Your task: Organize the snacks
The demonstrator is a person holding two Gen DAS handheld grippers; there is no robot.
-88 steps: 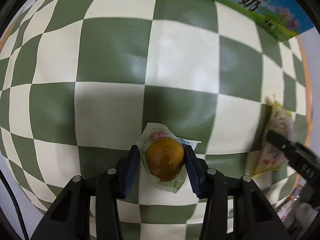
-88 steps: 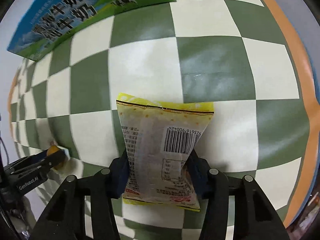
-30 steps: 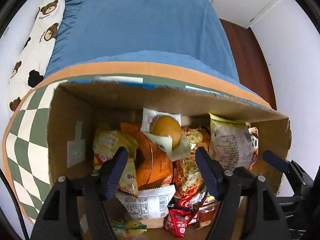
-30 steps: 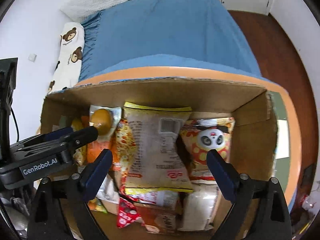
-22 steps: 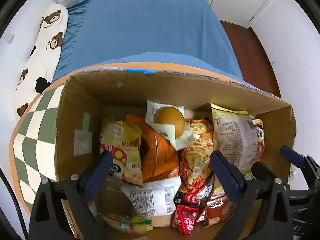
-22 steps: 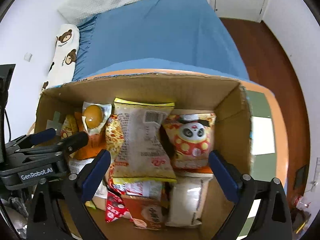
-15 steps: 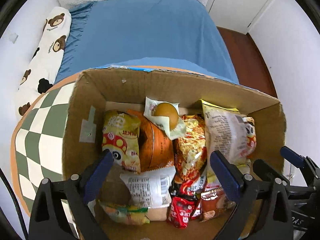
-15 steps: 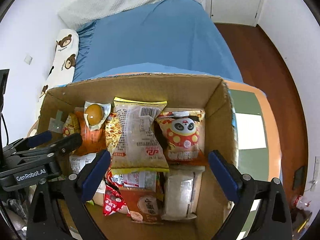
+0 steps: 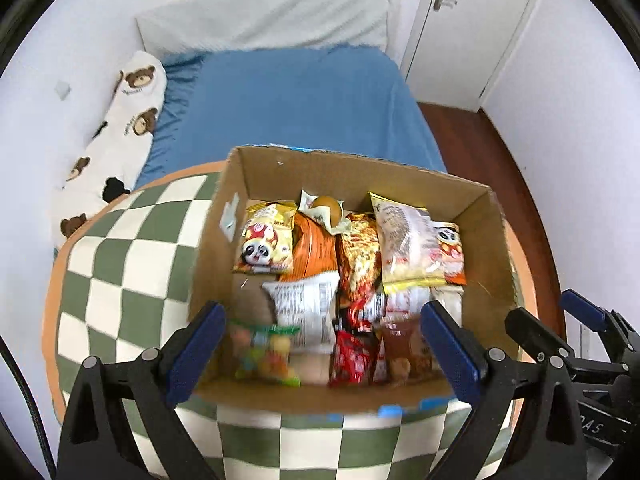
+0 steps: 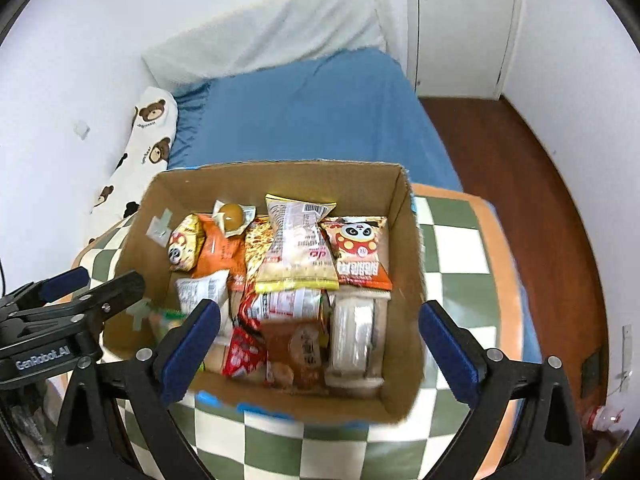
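Left gripper [image 9: 320,344] and right gripper [image 10: 320,344], jaws spread and empty, have withdrawn above the cardboard box [image 10: 412,240]; the egg packet [image 9: 326,210] and yellow-edged bag [image 10: 296,248], carried seconds earlier, now lie inside. Both placements appear complete.

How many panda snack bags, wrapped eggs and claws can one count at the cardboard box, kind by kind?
Panda snack bags: 2
Wrapped egg: 1
Claws, both open: 2 (left claw, right claw)
Total: 5
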